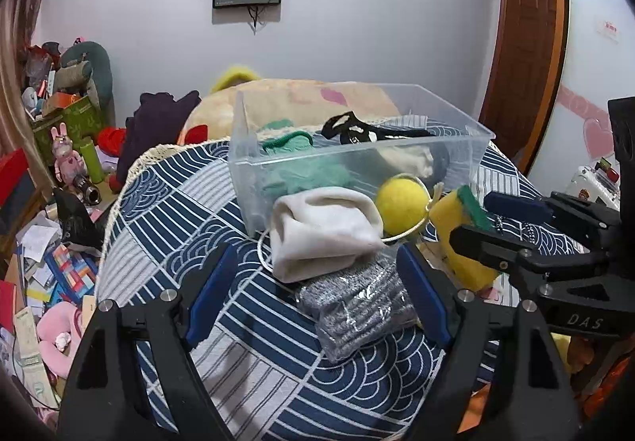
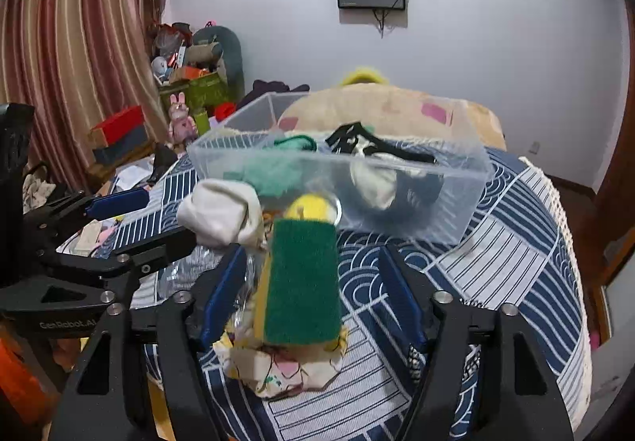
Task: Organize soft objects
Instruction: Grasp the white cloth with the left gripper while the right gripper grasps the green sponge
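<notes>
A clear plastic bin [image 1: 472, 131] stands on the blue patterned cloth and holds a green knit item [image 1: 301, 167], a black strap [image 1: 349, 129] and a white cloth [image 1: 408, 159]. In front of it lie a rolled white sock [image 1: 321, 231], a yellow ball [image 1: 401, 203], a grey packaged cloth [image 1: 357, 306] and a yellow-green sponge [image 2: 303, 278]. My left gripper [image 1: 317, 294] is open around the grey package, below the sock. My right gripper [image 2: 309, 294] is open, its fingers either side of the sponge.
The round table [image 2: 516, 242] has a lace edge at right. A beige pillow [image 2: 389, 108] lies behind the bin. Clutter of toys, boxes and papers [image 1: 51, 242] fills the floor at left. A floral fabric piece [image 2: 285, 369] lies under the sponge.
</notes>
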Demonstrator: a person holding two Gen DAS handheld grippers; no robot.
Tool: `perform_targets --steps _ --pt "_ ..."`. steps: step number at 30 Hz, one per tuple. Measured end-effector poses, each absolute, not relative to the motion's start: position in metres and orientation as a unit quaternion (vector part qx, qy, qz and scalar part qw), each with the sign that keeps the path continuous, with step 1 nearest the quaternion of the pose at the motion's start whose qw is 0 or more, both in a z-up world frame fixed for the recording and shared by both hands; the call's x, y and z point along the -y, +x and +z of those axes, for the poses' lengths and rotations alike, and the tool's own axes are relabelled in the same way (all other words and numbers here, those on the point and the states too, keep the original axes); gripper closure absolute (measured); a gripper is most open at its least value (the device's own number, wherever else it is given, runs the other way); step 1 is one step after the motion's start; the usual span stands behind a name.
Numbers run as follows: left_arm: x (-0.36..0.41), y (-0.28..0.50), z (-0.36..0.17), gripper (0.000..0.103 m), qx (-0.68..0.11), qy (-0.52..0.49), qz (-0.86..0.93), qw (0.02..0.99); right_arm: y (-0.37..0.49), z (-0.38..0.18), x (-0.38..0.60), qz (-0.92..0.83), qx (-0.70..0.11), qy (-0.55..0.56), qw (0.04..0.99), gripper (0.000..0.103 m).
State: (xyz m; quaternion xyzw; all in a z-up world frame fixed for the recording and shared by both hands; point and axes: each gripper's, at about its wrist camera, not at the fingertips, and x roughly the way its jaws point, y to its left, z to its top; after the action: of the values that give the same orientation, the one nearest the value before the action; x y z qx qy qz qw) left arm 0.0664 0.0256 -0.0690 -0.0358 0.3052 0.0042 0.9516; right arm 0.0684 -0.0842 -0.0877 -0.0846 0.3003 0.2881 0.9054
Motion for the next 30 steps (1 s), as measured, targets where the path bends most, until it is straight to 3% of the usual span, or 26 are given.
perform_targets --steps 6,12,18,23,26,30 --pt "-0.018 0.081 -0.074 0.021 -0.312 -0.034 0.008 0.949 0.068 -0.096 0.087 0.303 -0.316 -0.076 0.896 0.068" --pt "-0.018 0.101 -0.084 0.024 -0.324 -0.043 0.014 0.945 0.062 -0.090 0.092 0.297 -0.302 -0.069 0.903 0.070" --pt "-0.019 0.104 -0.091 0.047 -0.330 -0.052 0.004 0.943 0.060 -0.082 0.108 0.280 -0.285 -0.056 0.915 0.070" --pt "-0.015 0.098 -0.090 0.078 -0.323 -0.045 -0.001 0.945 0.065 -0.082 0.113 0.272 -0.288 -0.049 0.917 0.070" --pt "-0.014 0.091 -0.086 0.086 -0.319 -0.047 -0.005 0.946 0.065 -0.082 0.112 0.270 -0.287 -0.048 0.918 0.070" --pt "-0.017 0.080 -0.074 0.089 -0.301 -0.054 -0.007 0.952 0.066 -0.081 0.114 0.265 -0.285 -0.049 0.920 0.070"
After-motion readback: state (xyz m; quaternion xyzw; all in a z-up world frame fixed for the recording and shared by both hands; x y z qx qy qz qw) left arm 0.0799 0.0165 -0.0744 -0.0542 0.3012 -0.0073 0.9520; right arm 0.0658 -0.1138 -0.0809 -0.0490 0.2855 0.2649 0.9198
